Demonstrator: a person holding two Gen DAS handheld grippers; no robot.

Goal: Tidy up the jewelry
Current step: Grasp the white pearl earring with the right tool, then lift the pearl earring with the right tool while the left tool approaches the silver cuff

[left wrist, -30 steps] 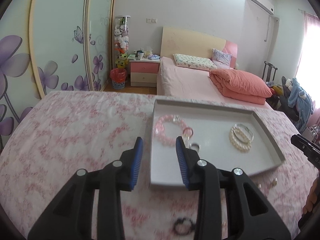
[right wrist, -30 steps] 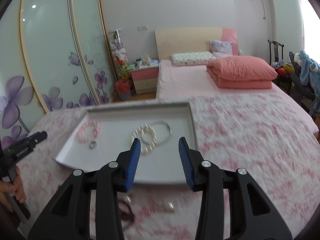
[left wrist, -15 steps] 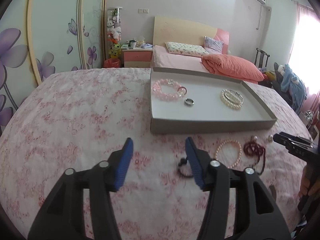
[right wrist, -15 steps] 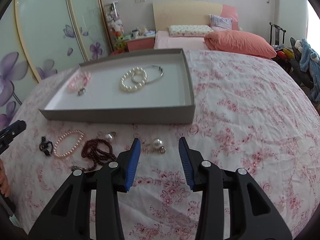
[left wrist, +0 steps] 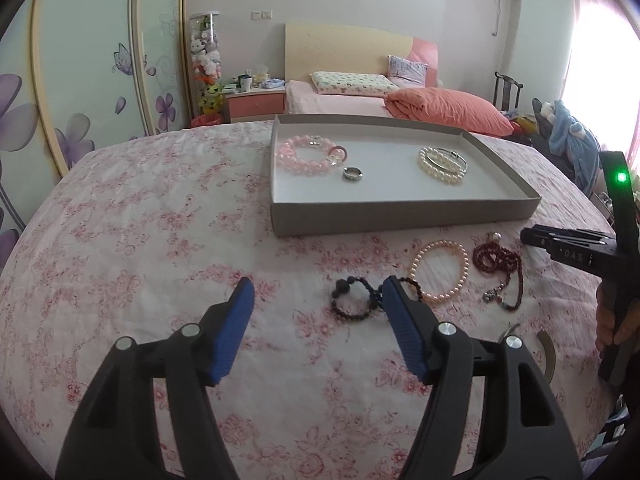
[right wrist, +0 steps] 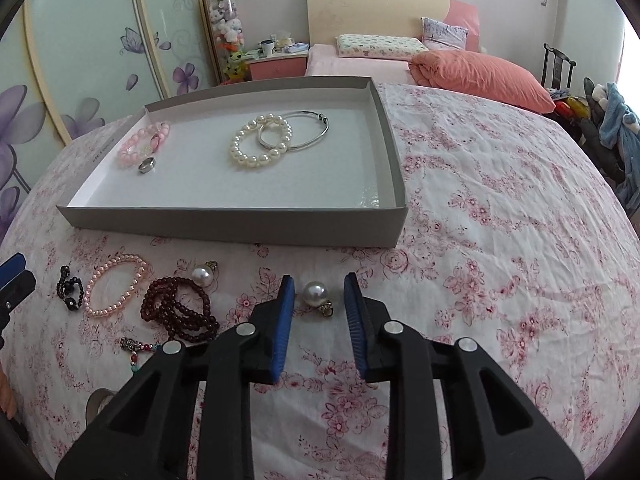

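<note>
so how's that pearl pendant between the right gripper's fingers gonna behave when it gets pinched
The pearl pendant looks round and glossy, so it may slip or roll aside as the right gripper closes. Its small metal loop probably limits rolling. It lies on soft floral cloth, which could give under pressure.

bright soft daylight from blown-out window (left wrist: 600, 92) at right edge; faint shadows on floral bedspread (left wrist: 160, 220); sharp focus; heavy fisheye bending, dark corner vignette.

One grey tray (right wrist: 240, 226), six bracelets (right wrist: 260, 140), two pearl pendants (right wrist: 314, 293), one ring (right wrist: 147, 165), two grippers (right wrist: 319, 304).
</note>
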